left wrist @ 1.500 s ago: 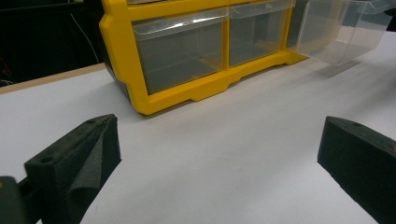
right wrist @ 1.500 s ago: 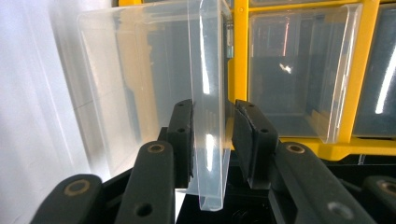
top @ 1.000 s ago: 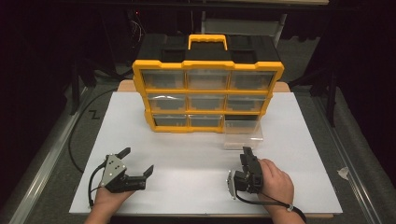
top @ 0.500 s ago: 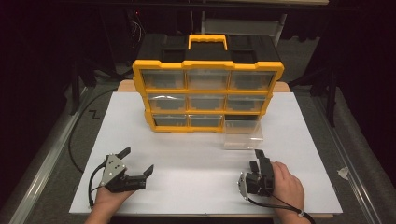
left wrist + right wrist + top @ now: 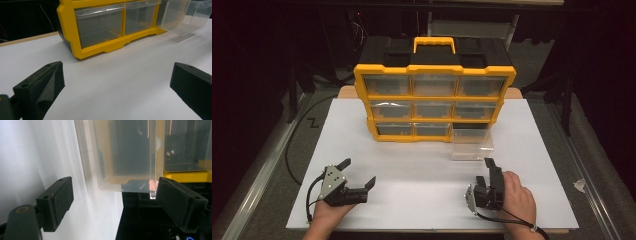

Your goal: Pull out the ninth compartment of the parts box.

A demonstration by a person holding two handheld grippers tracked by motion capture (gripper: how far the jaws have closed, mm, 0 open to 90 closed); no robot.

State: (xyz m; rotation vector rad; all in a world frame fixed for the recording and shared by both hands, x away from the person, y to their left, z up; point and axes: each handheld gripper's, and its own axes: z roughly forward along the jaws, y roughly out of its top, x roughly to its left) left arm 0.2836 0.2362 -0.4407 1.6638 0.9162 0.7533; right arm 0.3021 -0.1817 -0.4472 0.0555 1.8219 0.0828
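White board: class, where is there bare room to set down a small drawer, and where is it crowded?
Free: the white board between left gripper and right gripper, and its left strip beside the organiser. Crowded: around the pulled-out clear drawer.

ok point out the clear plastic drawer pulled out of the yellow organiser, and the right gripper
clear plastic drawer [image 5: 472, 145]: high view, its front wall
yellow plastic organiser [image 5: 434, 70]: high view, top frame bar
right gripper [image 5: 484, 172]: high view, between its fingertips

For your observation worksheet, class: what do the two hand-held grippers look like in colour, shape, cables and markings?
The left black hand-held gripper has two black, blocky foam-padded jaws, a grey three-cornered plate on top, and a black trailing cable. The right black hand-held gripper has the same black jaws, a silvery round part on its side, and a thin black cable by the wrist.
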